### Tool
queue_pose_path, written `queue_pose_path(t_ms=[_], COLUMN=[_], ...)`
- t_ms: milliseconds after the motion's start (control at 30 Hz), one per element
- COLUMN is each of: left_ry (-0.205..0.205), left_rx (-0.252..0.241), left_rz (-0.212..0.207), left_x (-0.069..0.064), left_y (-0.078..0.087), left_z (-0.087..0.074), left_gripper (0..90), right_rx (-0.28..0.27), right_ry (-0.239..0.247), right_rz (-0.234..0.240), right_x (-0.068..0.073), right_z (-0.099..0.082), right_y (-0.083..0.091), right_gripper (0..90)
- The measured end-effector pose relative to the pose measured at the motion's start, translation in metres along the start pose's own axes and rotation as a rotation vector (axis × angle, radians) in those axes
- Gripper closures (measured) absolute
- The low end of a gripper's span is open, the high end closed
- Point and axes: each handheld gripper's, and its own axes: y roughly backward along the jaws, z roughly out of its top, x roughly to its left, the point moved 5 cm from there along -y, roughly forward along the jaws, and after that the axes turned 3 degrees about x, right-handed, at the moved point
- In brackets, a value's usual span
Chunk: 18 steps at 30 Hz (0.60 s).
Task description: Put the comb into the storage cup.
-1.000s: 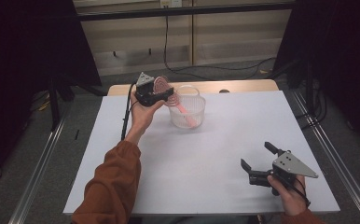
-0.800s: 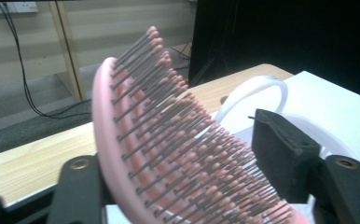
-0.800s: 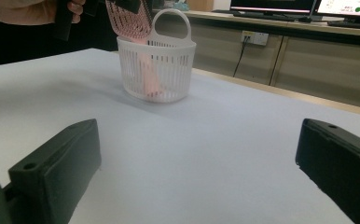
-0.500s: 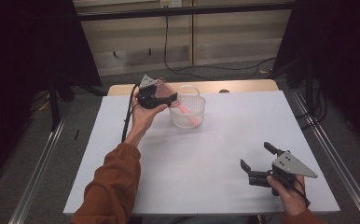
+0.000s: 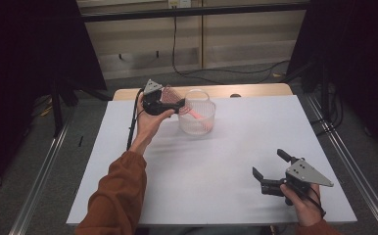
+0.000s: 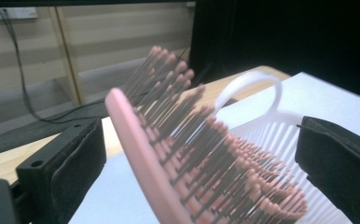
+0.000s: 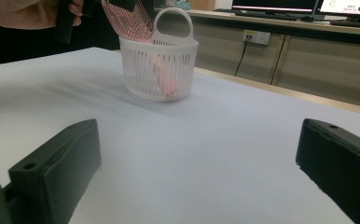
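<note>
The left gripper [image 5: 179,104] hangs at the rim of the white basket [image 5: 197,119] near the table's [image 5: 236,147] far edge. Its jaws have just been opening and stand wide apart. The pink hairbrush [image 6: 187,154] leans between them, pads clear of it, handle down inside the basket. The right gripper [image 5: 270,170] rests near the table's near right corner, jaws spread on nothing.

One pink hairbrush [image 6: 178,154], one white basket [image 5: 197,119], one table [image 5: 226,161].
</note>
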Motion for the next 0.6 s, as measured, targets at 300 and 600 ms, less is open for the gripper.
queue_pose_path(t_ms=[300,600], left_ry=[-0.02,-0.011], left_rx=[-0.035,-0.078], left_rz=[-0.014,0.02], left_x=[-0.002,0.004], left_y=[0.008,0.018], left_z=[0.005,0.004], left_gripper=[1.9,2.1], right_rx=[0.0,-0.001], right_ry=[-0.001,0.0], right_rz=[-0.001,-0.006], right_x=[0.0,-0.001], right_z=[0.0,0.0], right_y=[0.0,-0.001], right_gripper=[0.0,0.0])
